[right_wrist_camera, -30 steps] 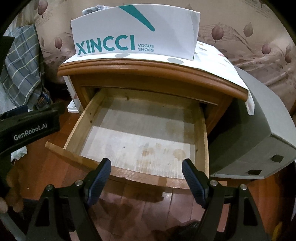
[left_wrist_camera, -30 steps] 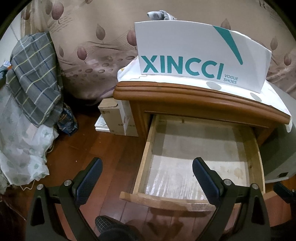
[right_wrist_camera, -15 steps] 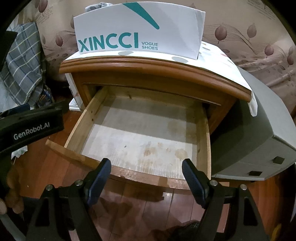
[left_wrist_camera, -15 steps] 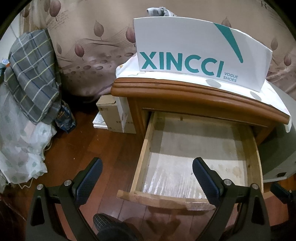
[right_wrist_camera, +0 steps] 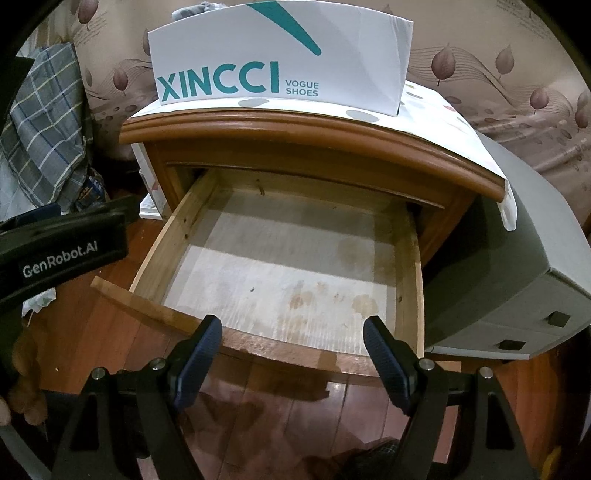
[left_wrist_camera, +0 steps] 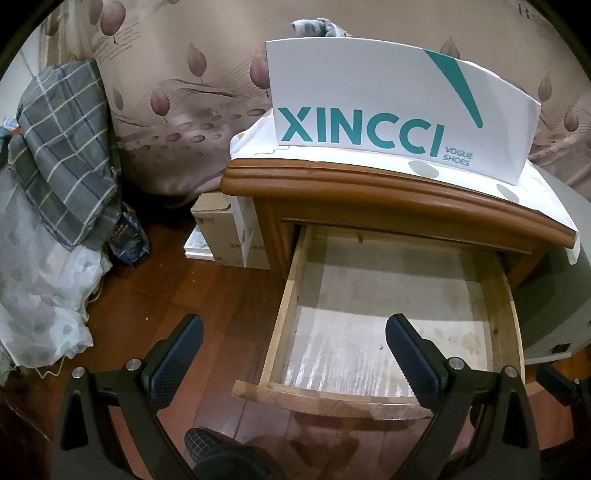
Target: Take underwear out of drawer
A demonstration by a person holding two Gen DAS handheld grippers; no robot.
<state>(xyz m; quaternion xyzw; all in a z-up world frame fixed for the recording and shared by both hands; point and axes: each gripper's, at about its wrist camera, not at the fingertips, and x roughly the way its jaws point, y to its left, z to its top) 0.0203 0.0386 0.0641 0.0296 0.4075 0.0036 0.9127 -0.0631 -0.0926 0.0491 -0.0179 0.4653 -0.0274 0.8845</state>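
The wooden nightstand's drawer stands pulled out, and its stained bottom is bare; it also shows in the right wrist view. No underwear lies in it. A grey cloth pokes up behind the white XINCCI shoe box on top; it shows in the right wrist view too. My left gripper is open and empty, in front of the drawer's left corner. My right gripper is open and empty, just in front of the drawer's front edge.
A grey plastic cabinet stands right of the nightstand. Cardboard boxes sit on the wood floor to its left. Plaid and pale bedding piles at the far left. A leaf-patterned bed cover hangs behind.
Both grippers have drifted slightly; the nightstand sits a little further right and lower in the views. Jaws remain open and nothing was grasped.
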